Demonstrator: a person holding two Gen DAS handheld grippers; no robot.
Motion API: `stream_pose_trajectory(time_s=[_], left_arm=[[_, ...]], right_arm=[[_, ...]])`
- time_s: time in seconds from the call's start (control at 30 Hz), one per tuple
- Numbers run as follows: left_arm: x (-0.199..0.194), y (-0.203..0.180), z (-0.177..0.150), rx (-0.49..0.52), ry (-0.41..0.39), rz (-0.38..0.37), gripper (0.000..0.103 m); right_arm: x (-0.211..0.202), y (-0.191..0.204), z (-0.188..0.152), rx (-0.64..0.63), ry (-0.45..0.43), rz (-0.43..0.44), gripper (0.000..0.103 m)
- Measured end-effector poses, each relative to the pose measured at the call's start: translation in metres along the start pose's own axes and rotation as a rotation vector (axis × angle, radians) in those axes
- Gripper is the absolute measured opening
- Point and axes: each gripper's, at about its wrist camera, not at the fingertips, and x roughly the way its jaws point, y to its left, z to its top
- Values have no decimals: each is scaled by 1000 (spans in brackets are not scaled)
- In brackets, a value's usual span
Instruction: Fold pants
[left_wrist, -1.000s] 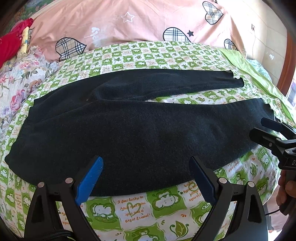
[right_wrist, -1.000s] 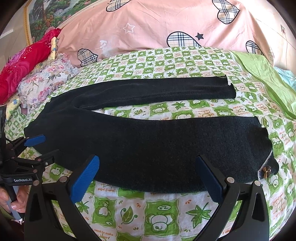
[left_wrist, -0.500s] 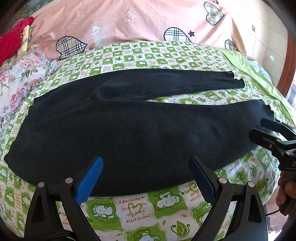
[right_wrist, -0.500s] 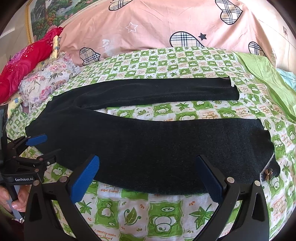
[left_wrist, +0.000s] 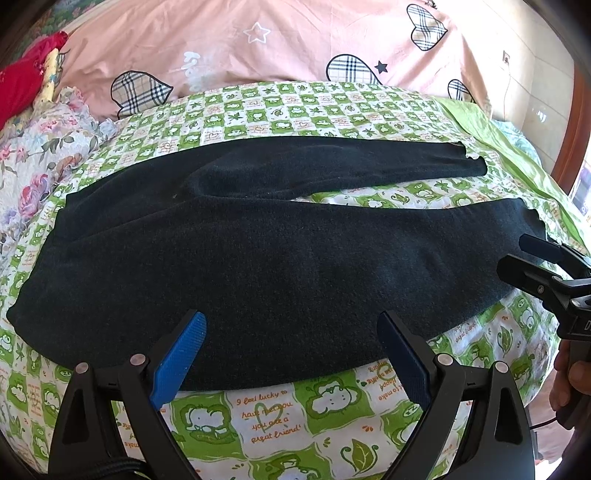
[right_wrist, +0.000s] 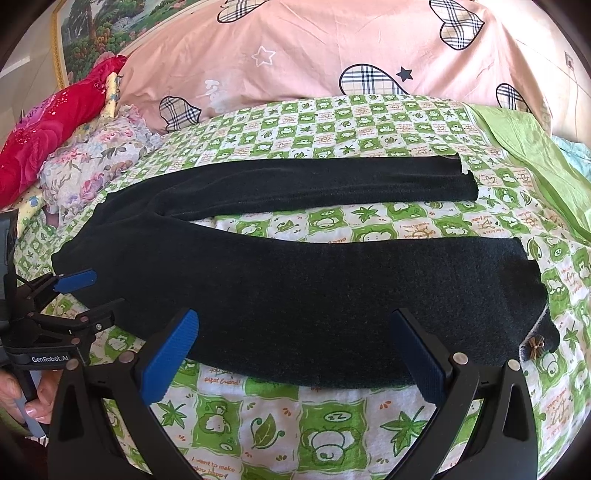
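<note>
Left tongs (left_wrist: 291, 354): jaws wide apart, empty, at the bed's near edge. Right tongs (right_wrist: 295, 354): likewise spread, empty. Pants (left_wrist: 258, 266): dark fleece, spread flat across the bed (left_wrist: 258, 424), legs parted. Likely soft, light, limp; best taken at waistband and cuff. Legible: "GenRobot.AI" on left tongs; sheet reads "you are a great friend".

Bare green sheet (left_wrist: 273, 417) lying free along pants (left_wrist: 258, 266) near edge. Pillows (right_wrist: 55, 122) crowding far left.
</note>
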Motion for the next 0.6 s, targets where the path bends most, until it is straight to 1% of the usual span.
stream_pose_trajectory(time_s=[0.3, 0.6], left_arm=[[-2, -1, 0, 3, 1, -1, 95], [-1, -3, 3, 14, 8, -18, 95]], right_arm=[[1, 0, 0, 4, 0, 4, 103], [0, -2, 1, 15, -2, 13, 103]])
